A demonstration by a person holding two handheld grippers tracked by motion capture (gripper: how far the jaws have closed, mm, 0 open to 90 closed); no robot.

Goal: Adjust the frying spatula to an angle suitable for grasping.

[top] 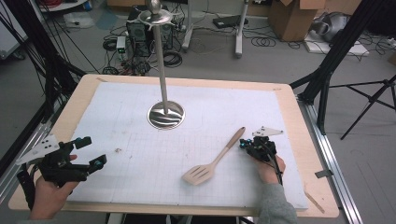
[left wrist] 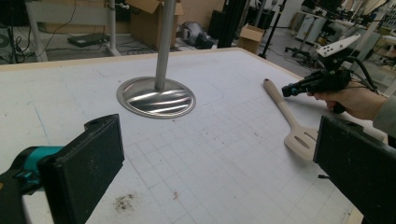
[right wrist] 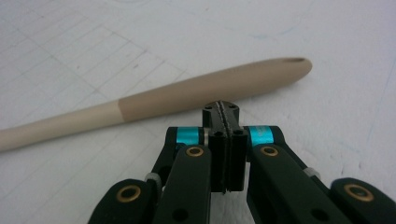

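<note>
A beige slotted spatula (top: 215, 161) lies flat on the white gridded mat, its blade toward the front and its handle pointing to the back right. My right gripper (top: 243, 143) is shut with nothing between its jaws, tips just beside the handle's upper part (right wrist: 210, 91). From the left gripper view, the spatula (left wrist: 289, 116) lies at the right and the right gripper (left wrist: 286, 91) hovers by its handle. My left gripper (top: 98, 154) rests at the front left of the table, its jaws wide open and empty; one pad (left wrist: 86, 158) shows large.
A tall metal pole on a round steel base (top: 166, 115) stands at the mat's middle back, base (left wrist: 156, 97) also in the left gripper view. Small dark crumbs (top: 118, 150) lie on the mat near the left gripper. The table's wooden edge (top: 317, 158) runs along the right.
</note>
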